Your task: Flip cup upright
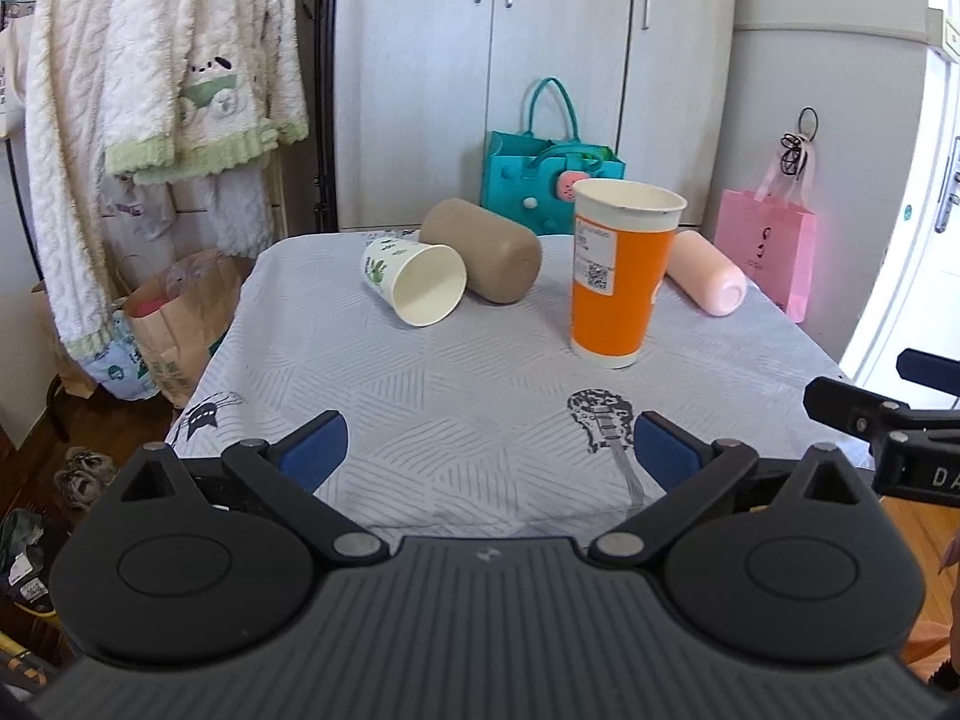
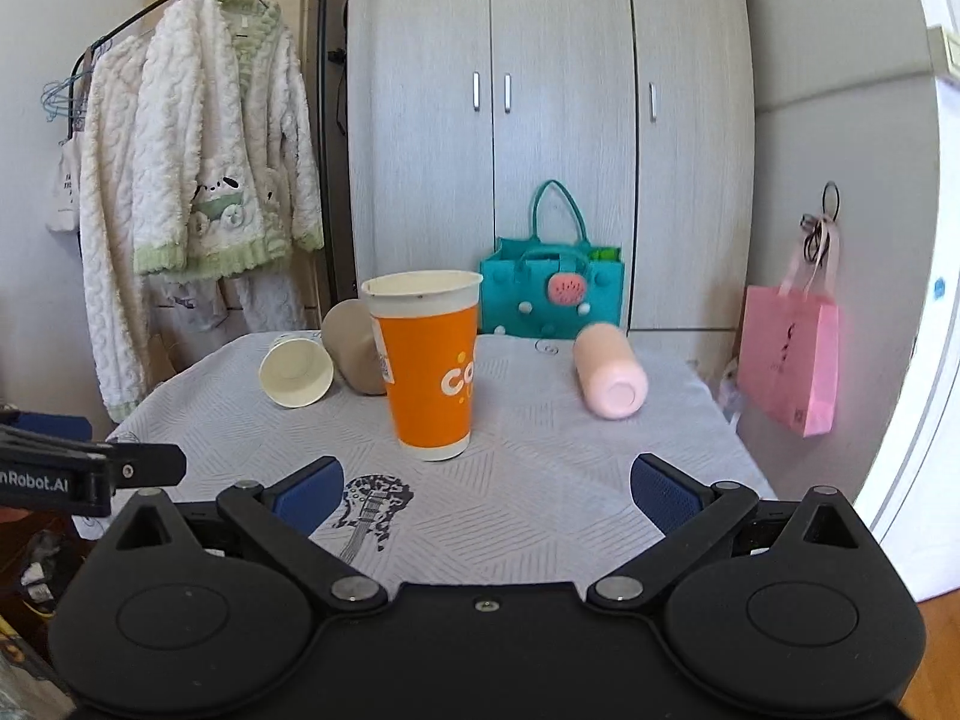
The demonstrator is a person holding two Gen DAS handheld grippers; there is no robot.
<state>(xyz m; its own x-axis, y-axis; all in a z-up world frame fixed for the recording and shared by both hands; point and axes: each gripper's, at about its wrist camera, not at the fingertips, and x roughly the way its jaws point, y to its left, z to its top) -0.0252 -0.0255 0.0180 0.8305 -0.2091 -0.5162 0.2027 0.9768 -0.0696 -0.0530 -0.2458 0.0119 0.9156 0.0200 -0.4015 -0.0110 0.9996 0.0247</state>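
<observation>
A: Why do both grippers hang back at the near edge of the desk (image 1: pixel 480 372)?

B: Neither holds anything. The left gripper (image 1: pixel 489 450) and right gripper (image 2: pixel 486 489) have fingers spread. The orange cup (image 1: pixel 621 276) already stands upright mid-desk; the white paper cup (image 1: pixel 420 282), far left, lies tipped.
</observation>
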